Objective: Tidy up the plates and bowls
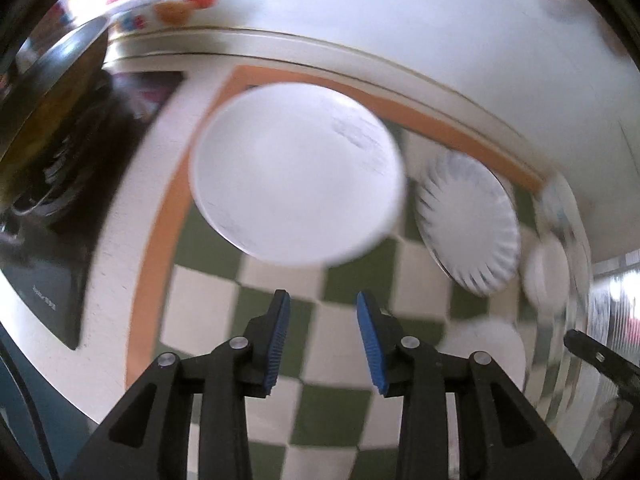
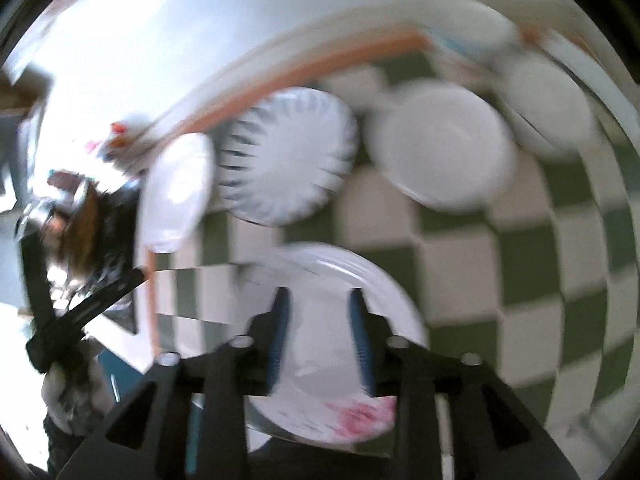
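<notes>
Sorting incomplete: smooth plate [image 1: 298,174], fluted plate [image 1: 468,222], bowl [image 2: 444,144] lie apart on checked cloth [image 1: 344,400]. Left gripper [image 1: 323,340] and right gripper [image 2: 318,340]: jaws apart, nothing held. Stack under right gripper, approx. several plates [image 2: 336,276]; blur prevents count.

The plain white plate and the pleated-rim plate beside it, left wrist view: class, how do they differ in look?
1. The plain white plate has a smooth face; the pleated-rim plate has dark fluted ridges round its edge.
2. The plain plate looks larger and rounder in this view; the pleated one looks narrower, an oval.
Both are white and lie on the green checked cloth.
</notes>
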`<state>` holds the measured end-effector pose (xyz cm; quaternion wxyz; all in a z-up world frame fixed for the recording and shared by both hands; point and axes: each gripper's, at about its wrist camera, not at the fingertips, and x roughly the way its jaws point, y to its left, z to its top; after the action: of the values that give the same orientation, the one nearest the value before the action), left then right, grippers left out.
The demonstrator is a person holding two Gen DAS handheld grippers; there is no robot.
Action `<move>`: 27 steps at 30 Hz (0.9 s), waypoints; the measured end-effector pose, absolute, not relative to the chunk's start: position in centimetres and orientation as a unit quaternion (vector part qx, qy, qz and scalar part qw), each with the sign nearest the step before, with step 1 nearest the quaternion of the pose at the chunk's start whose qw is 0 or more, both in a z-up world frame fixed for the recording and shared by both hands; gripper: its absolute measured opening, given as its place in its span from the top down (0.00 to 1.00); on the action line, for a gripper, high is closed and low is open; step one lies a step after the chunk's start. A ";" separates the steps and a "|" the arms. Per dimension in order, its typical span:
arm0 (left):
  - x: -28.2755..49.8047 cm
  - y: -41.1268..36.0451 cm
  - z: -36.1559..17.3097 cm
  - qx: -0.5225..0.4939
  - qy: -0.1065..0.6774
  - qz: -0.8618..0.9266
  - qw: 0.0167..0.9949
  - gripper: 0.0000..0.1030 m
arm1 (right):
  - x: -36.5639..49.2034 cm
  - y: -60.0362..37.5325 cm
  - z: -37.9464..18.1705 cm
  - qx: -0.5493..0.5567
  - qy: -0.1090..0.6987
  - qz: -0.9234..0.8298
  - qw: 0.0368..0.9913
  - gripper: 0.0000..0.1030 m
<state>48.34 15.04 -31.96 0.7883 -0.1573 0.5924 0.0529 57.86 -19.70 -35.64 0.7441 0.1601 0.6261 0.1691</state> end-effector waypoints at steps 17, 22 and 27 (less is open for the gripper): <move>55.1 25.3 -41.6 -0.280 0.625 0.148 0.714 0.73 | 81.1 1.3 -48.0 0.062 0.695 0.292 0.654 0.65; 55.1 25.7 -41.7 -0.282 0.615 0.145 0.722 0.75 | 81.9 2.4 -50.2 0.065 0.706 0.301 0.638 0.83; 54.4 25.3 -41.4 -0.270 0.619 0.137 0.725 0.75 | 81.6 2.0 -50.1 0.059 0.695 0.308 0.647 0.83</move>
<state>54.41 25.29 -41.43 0.7245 -0.2700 0.6191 0.1371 81.56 1.96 -50.10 0.6473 0.0593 0.6947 0.3081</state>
